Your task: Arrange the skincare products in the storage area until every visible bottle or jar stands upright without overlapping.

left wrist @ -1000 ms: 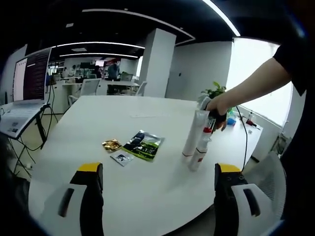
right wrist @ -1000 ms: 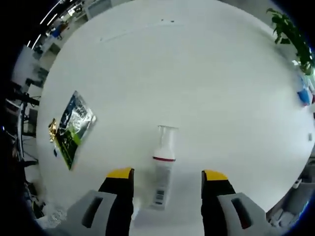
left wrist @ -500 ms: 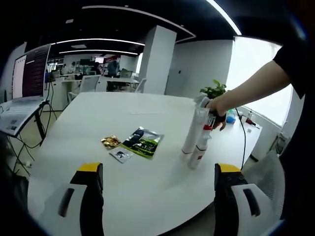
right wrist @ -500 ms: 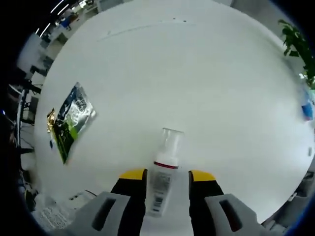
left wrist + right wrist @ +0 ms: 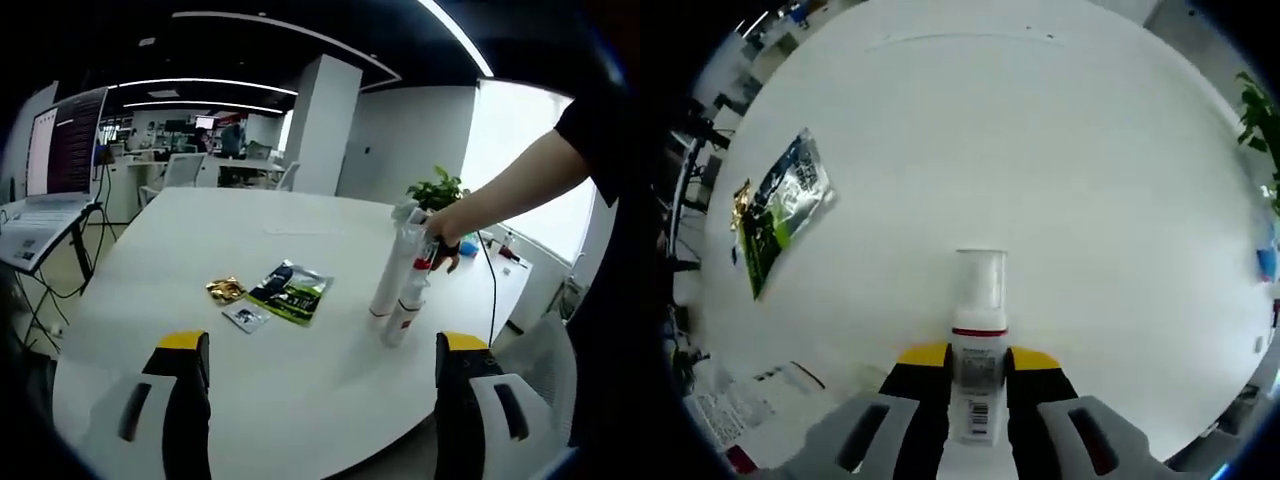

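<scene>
in the right gripper view the right gripper [image 5: 974, 365] has its yellow-tipped black jaws pressed against both flanks of a white pump bottle [image 5: 976, 375], a slim cylinder with a red band under a clear cap and a barcode label on its body. half a second ago the jaws had only begun to close on it with gaps showing; a second ago they stood wide on either side. beyond the bottle the smooth white table [image 5: 1060, 150] spreads out, and to the left lies a glossy, crinkled green-and-black sachet [image 5: 780, 215] with a crumpled gold wrapper [image 5: 741, 193] at its edge. white printed paper [image 5: 750, 405] shows at lower left.

in the left gripper view the left gripper [image 5: 325, 365] has its jaws spread wide with nothing between them, as in both earlier frames. further across the round table [image 5: 200, 250] lie a small flat packet [image 5: 246, 318], the gold wrapper [image 5: 226, 290] and the sachet [image 5: 291, 292], close together. to the right, the pump bottle [image 5: 404, 305] stands with a tall white tube [image 5: 393, 268] just beside it; a hand [image 5: 445, 232] on a bare forearm reaches over their tops from the right. i cannot tell whether the two containers touch. behind them is a green plant [image 5: 437, 188]. a laptop [image 5: 62, 160] sits on a stand at far left. further back are a white pillar [image 5: 322, 125], desks, chairs, curved ceiling light strips and a bright window at right.
</scene>
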`<state>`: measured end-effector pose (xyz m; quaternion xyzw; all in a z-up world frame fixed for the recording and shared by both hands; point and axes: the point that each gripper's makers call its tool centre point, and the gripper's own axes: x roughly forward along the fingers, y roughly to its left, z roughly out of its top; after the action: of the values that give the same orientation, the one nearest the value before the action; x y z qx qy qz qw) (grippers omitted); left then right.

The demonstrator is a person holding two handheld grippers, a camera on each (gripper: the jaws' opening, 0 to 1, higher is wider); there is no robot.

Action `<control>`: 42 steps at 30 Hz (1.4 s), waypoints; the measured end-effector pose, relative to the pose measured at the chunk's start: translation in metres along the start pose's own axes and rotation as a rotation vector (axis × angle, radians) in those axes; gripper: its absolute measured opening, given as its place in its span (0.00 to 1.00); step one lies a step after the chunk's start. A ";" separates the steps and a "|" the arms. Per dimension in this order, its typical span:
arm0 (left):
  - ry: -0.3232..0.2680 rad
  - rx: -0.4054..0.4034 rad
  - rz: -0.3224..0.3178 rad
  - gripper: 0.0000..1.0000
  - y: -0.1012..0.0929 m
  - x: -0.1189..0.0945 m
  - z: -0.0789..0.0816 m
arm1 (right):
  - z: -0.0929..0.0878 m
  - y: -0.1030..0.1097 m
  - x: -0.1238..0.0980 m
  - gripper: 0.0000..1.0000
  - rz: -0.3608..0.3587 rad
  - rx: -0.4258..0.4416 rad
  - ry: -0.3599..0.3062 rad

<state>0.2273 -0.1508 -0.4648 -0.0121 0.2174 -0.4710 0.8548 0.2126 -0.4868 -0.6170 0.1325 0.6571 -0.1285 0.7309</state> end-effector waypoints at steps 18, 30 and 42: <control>0.020 0.012 0.006 0.85 0.002 0.001 -0.004 | 0.003 -0.007 0.003 0.12 0.008 -0.212 0.082; 0.034 0.019 -0.029 0.84 0.000 0.003 -0.010 | 0.018 -0.015 -0.015 0.11 0.125 -0.097 -0.170; 0.038 0.057 -0.070 0.82 -0.005 0.003 -0.011 | 0.031 -0.022 -0.100 0.11 0.329 -0.086 -0.519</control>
<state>0.2199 -0.1541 -0.4749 0.0137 0.2197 -0.5069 0.8334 0.2229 -0.5172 -0.5154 0.1689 0.4232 -0.0098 0.8901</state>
